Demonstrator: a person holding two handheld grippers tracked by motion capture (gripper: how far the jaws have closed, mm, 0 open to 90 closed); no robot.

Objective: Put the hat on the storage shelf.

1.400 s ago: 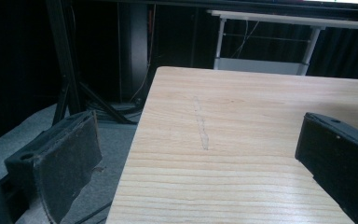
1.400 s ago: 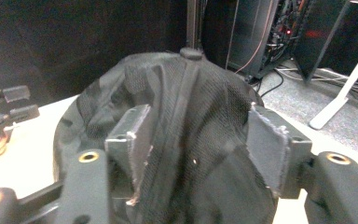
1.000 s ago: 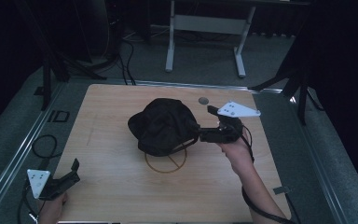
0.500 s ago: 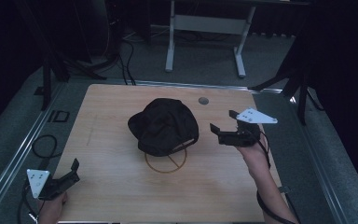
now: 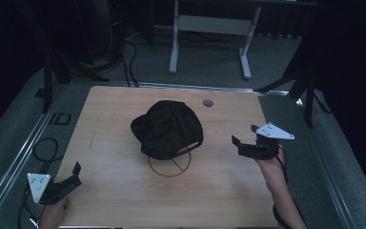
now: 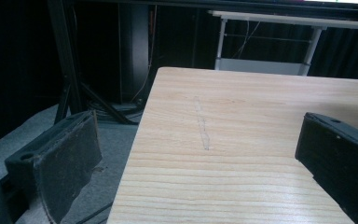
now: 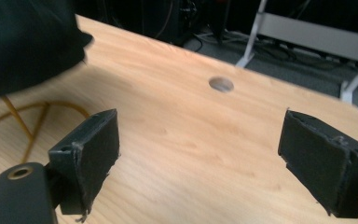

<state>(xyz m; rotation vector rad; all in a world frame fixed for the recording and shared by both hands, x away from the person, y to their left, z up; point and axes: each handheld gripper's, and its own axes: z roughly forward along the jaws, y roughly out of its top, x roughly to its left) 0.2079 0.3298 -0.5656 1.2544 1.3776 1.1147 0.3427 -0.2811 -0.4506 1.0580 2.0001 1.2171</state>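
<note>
The right gripper [image 5: 246, 138] hovers near the table's [image 5: 114, 119] right edge, jaws spread wide and holding nothing, with bare wood between it and the black cap [image 5: 167, 129]. The cap lies at the table's middle, partly covering a yellow ring [image 5: 169, 168] (its near arc shows). The left gripper [image 5: 74, 174], jaws also wide and unladen, sits at the near left corner.

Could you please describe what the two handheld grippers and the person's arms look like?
Both the left gripper and the right gripper are black, each topped by a pale grey three-cornered plate. Their jaws carry flat, dark, worn pads. A black cable trails along the bare right forearm. No sleeves are visible.
</note>
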